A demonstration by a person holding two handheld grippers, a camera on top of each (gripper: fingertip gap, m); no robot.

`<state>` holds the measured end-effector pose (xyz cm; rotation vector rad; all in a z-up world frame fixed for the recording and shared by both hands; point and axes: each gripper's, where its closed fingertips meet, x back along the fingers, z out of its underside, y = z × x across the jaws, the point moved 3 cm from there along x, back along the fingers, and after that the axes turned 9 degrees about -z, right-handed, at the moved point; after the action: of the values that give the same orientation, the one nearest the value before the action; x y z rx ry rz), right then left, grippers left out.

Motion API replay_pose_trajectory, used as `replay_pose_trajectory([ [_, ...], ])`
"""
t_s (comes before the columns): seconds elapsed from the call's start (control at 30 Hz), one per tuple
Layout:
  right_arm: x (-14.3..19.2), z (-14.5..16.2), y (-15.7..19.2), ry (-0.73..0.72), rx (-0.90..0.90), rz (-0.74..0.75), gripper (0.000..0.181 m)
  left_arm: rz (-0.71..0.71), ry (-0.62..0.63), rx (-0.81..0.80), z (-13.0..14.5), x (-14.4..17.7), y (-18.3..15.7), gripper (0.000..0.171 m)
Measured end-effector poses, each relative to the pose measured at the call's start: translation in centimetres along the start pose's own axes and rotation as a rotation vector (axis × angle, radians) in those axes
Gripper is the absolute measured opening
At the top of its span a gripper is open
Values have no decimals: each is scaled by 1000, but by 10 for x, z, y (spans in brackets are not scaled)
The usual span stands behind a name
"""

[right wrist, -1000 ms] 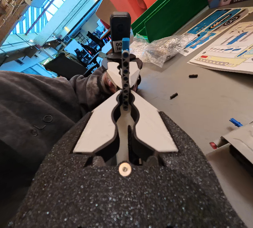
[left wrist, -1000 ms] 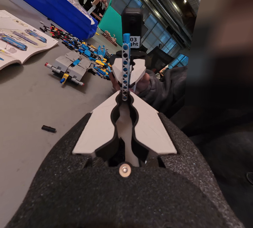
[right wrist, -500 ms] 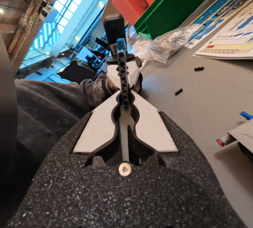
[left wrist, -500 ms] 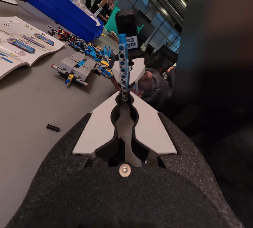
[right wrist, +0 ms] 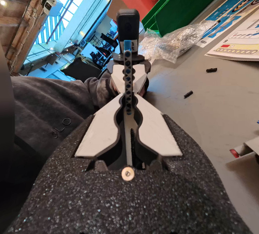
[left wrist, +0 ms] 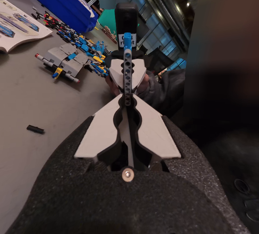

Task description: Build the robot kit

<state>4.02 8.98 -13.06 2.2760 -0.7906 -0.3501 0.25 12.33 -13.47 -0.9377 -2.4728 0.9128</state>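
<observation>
A grey perforated beam [left wrist: 127, 78] with a blue pin [left wrist: 127, 39] at its upper end stands crosswise between the two grippers, which face each other tip to tip above the grey table [left wrist: 42, 108]. My left gripper [left wrist: 127, 97] is shut on the beam's lower part. My right gripper [right wrist: 128, 95] is shut on the same beam [right wrist: 128, 81] from the other side. Each gripper shows in the other's view: the right one [left wrist: 127, 91] and the left one [right wrist: 128, 91], each held by a hand in a dark grey sleeve [right wrist: 56, 101].
A part-built grey model [left wrist: 63, 61], a pile of loose coloured pieces [left wrist: 84, 44], an open instruction booklet [left wrist: 21, 30] and a blue bin [left wrist: 56, 0] lie left. A black pin [left wrist: 35, 129] is near. Green bins [right wrist: 189, 2], a plastic bag [right wrist: 175, 42] and printed sheets [right wrist: 238, 42] lie right. The tips of both grippers are at nearly the same place.
Both grippers stay shut on the beam. The pair has swung a little together, so the beam now stands straight in both views after leaning half a second ago.
</observation>
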Motion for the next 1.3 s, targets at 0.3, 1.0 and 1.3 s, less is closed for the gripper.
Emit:
replay_pose_trajectory([
  [0.3, 0, 2, -3, 23, -30, -23, 5, -24, 51, -88, 1, 1, 2, 7],
  [1.0, 6, -18, 2, -82, 30, -43, 9, -29, -30, -90, -14, 13, 1, 6],
  [1.3, 4, -3, -5, 41, 41, 25, 6, -62, 46, -117, 0, 9, 8, 5],
])
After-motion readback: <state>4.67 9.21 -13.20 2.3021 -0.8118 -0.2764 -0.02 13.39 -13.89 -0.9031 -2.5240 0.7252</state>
